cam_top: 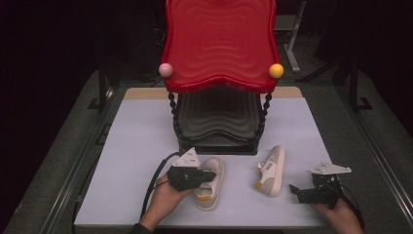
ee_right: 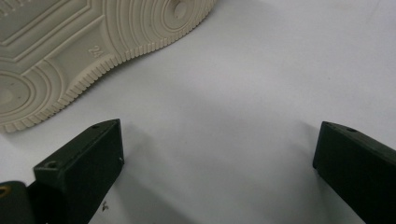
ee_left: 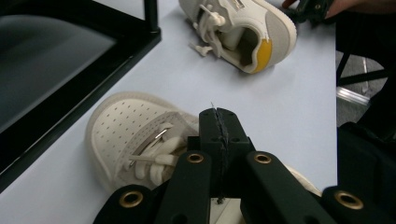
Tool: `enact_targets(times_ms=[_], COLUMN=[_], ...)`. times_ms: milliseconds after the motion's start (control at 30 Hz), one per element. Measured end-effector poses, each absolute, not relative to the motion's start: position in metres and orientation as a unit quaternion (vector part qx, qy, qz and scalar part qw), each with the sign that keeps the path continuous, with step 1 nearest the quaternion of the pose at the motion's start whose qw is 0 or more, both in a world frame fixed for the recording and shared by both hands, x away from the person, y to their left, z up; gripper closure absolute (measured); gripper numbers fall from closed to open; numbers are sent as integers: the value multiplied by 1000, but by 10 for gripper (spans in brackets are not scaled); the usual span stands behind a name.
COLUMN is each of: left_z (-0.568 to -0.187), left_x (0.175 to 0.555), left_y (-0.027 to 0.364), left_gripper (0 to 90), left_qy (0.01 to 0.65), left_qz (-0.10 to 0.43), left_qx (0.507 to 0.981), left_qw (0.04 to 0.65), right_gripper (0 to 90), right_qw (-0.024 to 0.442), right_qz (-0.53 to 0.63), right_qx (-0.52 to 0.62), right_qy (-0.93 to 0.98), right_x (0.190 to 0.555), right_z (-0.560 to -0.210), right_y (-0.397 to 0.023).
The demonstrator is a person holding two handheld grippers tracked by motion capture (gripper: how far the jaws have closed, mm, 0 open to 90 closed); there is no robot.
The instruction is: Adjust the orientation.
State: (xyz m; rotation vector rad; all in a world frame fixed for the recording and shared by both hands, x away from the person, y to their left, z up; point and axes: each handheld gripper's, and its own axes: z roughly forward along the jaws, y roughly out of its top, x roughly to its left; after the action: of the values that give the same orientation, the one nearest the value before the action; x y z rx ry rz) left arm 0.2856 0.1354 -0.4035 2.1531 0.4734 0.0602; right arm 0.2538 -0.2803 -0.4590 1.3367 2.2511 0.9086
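The left claw (cam_top: 210,175), jaws pressed together, reaches in level from the counter's front edge. The right claw (cam_top: 295,191), jaws spread wide, lies low near the front right corner.

- High view: fixed above the near edge of the table (cam_top: 146,126), facing forward and down.
- Left gripper view: low and close over the near shoe (ee_left: 135,140), facing across the table.
- Right gripper view: very close, sharing the tipped shoe (ee_right: 84,51) with both others.
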Motion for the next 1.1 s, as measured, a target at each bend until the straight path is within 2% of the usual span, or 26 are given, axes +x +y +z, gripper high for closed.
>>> enact_targets(times_ms=[233, 433, 667, 767, 1100], left_z=[-398, -382, -393, -405, -425], left_x=[282, 273, 266, 264, 262], left_y=[129, 158, 202, 212, 197], left_gripper=[896, 840, 843, 885, 896], left_qy=[175, 180, 202, 213, 197], left_qz=[18, 25, 23, 11, -18], left_qx=[871, 863, 871, 877, 895], left_qw=[459, 471, 447, 430, 399], right_gripper=[12, 12, 12, 12, 12], right_qw=[184, 184, 184, 184, 184], right_qz=[322, 322, 322, 323, 322], right_qx=[474, 474, 475, 474, 474], right_qy=[798, 798, 798, 798, 798], right_x=[254, 254, 254, 254, 254], right_z=[-459, -459, -459, -459, -459], right_y=[-280, -280, -280, -280, -280])
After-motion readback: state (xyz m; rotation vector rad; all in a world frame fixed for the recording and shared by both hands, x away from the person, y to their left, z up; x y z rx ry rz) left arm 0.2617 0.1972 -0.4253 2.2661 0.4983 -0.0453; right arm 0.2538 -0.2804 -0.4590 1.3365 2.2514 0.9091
